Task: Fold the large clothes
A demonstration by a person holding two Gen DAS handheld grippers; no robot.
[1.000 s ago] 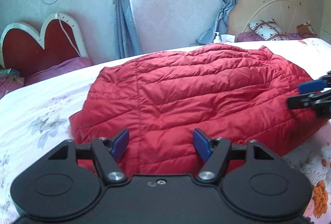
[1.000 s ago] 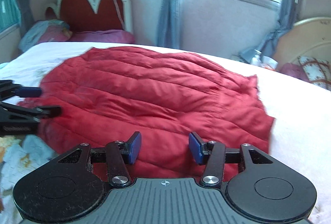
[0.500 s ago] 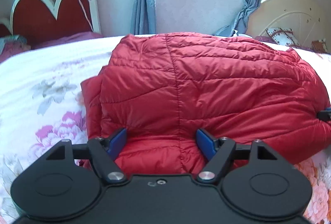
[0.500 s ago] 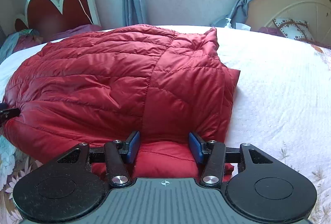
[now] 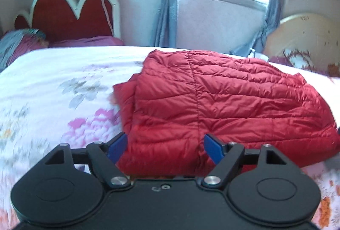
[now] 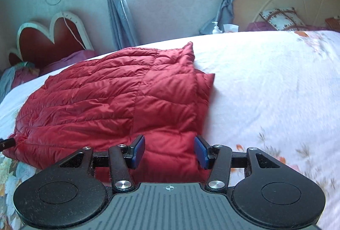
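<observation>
Crosswise, red jacket (image 5: 223, 106) between grippers

down jacket (image 5: 223, 106): your red quilted shell, slick cloth with a soft sheen, puffy stitched channels
bedsheet (image 6: 265, 85): matt woven cloth, floral print
left gripper (image 5: 164, 148): matt black plastic body, bright metal screws, blue pads you see look smooth
right gripper (image 6: 169, 151): ribbed matt grey plastic deck, scuffed black discs
curtains (image 5: 169, 2): thin matt grey-blue cloth
headboard (image 5: 72, 11): red panel, glossy white trim
</observation>
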